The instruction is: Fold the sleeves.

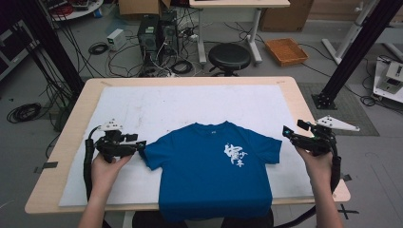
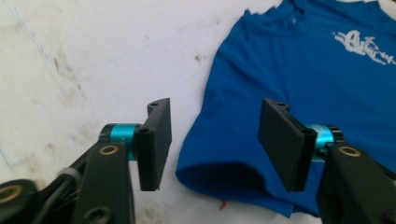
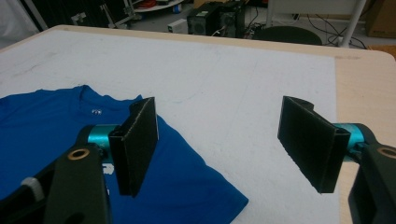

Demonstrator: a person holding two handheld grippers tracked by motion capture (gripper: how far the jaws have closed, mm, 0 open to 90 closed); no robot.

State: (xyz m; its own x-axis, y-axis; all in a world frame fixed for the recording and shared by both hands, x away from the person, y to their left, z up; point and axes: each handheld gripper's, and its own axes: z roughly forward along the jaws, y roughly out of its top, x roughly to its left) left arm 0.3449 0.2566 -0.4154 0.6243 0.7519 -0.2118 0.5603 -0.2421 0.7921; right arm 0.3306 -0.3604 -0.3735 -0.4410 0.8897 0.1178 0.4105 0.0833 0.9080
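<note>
High view: blue T-shirt [image 1: 214,171] with white print lies flat on white cloth [image 1: 142,107] over wooden desk [image 1: 76,118], hem overhanging near edge | Left gripper view: left gripper [image 2: 215,140] jaws apart, straddling soft sleeve edge; stained cloth | Right gripper view: right gripper [image 3: 219,144] jaws wide apart, flat black pads, over other sleeve tip.

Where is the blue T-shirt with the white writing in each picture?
High view: the blue cotton T-shirt with white lettering lies flat at the table's near middle.
Left gripper view: it spreads across the right half, one sleeve between the open pads.
Right gripper view: it sits at lower left.
Shared landmark: the white table cover under it.
</note>
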